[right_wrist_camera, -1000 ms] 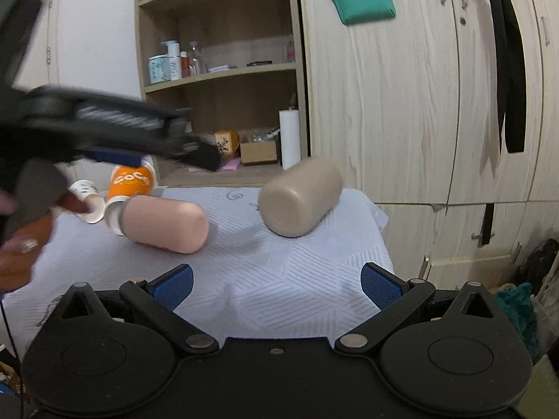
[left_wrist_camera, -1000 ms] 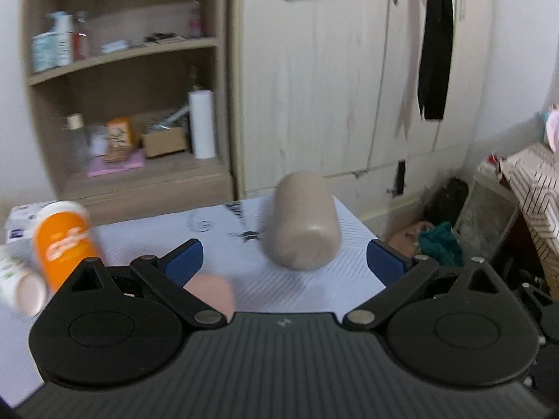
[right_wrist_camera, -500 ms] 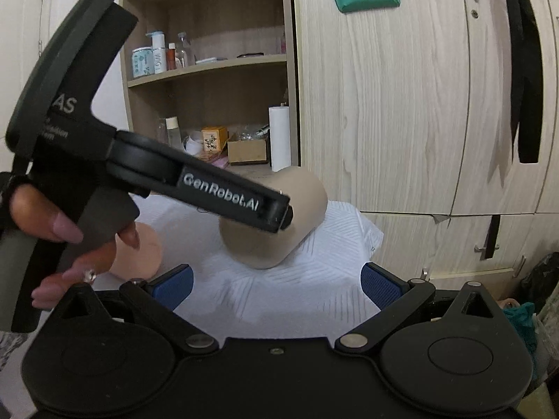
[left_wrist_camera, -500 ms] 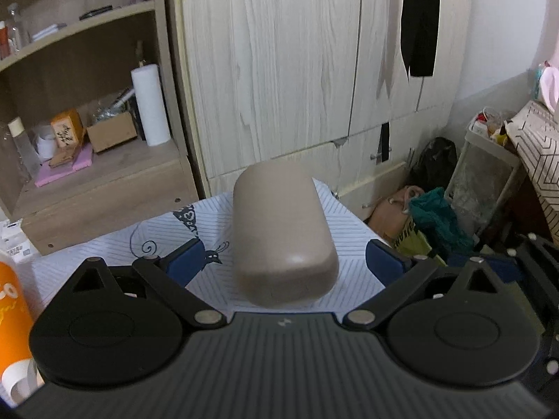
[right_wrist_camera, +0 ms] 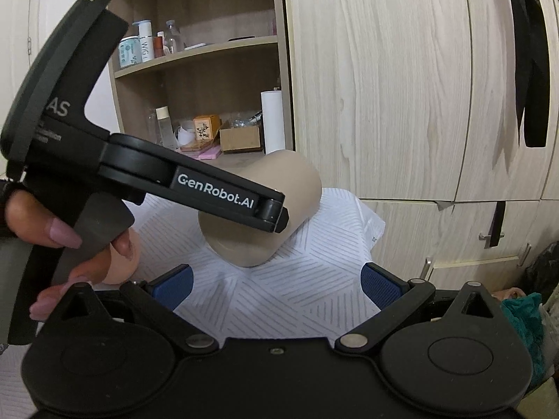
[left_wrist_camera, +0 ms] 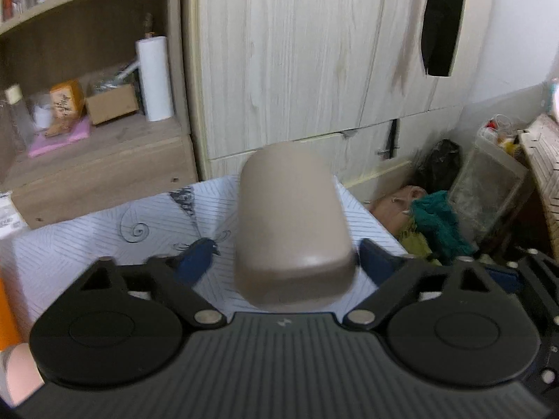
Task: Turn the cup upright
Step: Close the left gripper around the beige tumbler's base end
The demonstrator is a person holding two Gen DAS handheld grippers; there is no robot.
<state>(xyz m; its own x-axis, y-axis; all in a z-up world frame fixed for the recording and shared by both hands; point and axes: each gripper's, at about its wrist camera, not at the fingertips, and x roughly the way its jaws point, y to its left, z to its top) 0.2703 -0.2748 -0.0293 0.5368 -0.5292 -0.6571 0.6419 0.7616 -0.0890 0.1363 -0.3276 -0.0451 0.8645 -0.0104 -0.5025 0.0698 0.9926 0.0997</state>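
A beige cup (left_wrist_camera: 291,230) lies on its side on the white patterned cloth (left_wrist_camera: 104,241), closed bottom toward the left wrist camera. My left gripper (left_wrist_camera: 284,263) is open with the cup's near end between its blue pads; the right pad (left_wrist_camera: 375,262) is close beside the cup, the left pad (left_wrist_camera: 195,262) stands apart. In the right wrist view the cup (right_wrist_camera: 279,188) lies behind the left gripper's black body (right_wrist_camera: 157,181). My right gripper (right_wrist_camera: 276,284) is open and empty, short of the cup.
A pink cup (right_wrist_camera: 120,265) lies at the left behind the hand. An orange bottle (left_wrist_camera: 7,317) is at the left edge. The cloth's (right_wrist_camera: 342,230) right edge drops off near the wooden cabinet (left_wrist_camera: 314,52). Shelves (left_wrist_camera: 87,104) with clutter stand behind.
My left gripper has moved forward and to the right around the beige cup's near end. The right gripper has held nearly still, slightly closer.
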